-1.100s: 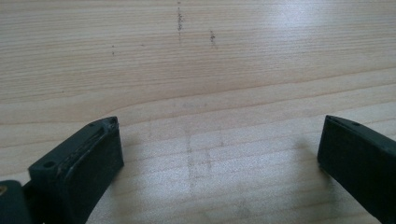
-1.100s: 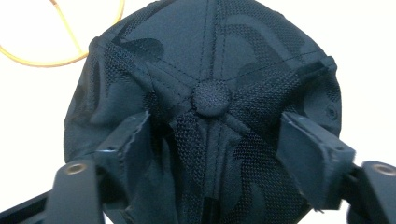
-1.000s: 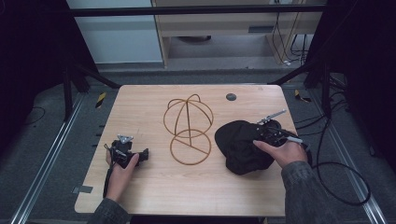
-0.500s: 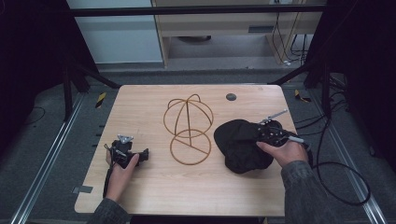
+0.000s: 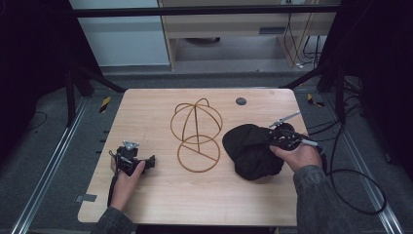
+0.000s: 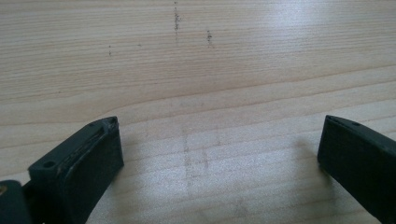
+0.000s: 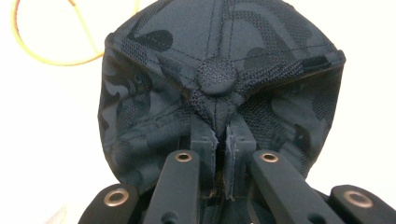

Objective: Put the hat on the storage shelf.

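Your left tongs point(image 5: 148, 162) are resting released near the bench's point(image 5: 146, 112) left edge, toward the front corner, with your left hand point(image 5: 127, 176) wrapped around the handle. In the left gripper view the two black jaws are standing wide apart over bare wood, with nothing between them.

Moving right, a wire stand point(image 5: 196, 134) is sitting at about the middle of the bench: a domed cage of thin golden hoops rising from a flat ring. It is standing well apart from your left tongs and just beside the cap.

Next, the dark cap point(image 5: 251, 151) is lying near the right edge of the bench, crumpled under your right hand point(image 5: 297, 156). Your right tongs point(image 5: 273, 139) are clenching it: in the right gripper view the jaws are pressing together on a fold of fabric point(image 7: 217, 119) just below the cap's top button point(image 7: 217, 76), and part of the stand's ring point(image 7: 51, 58) is showing behind the cap.

A small dark disc point(image 5: 240, 101) is sitting near the bench's far edge, beyond the cap.
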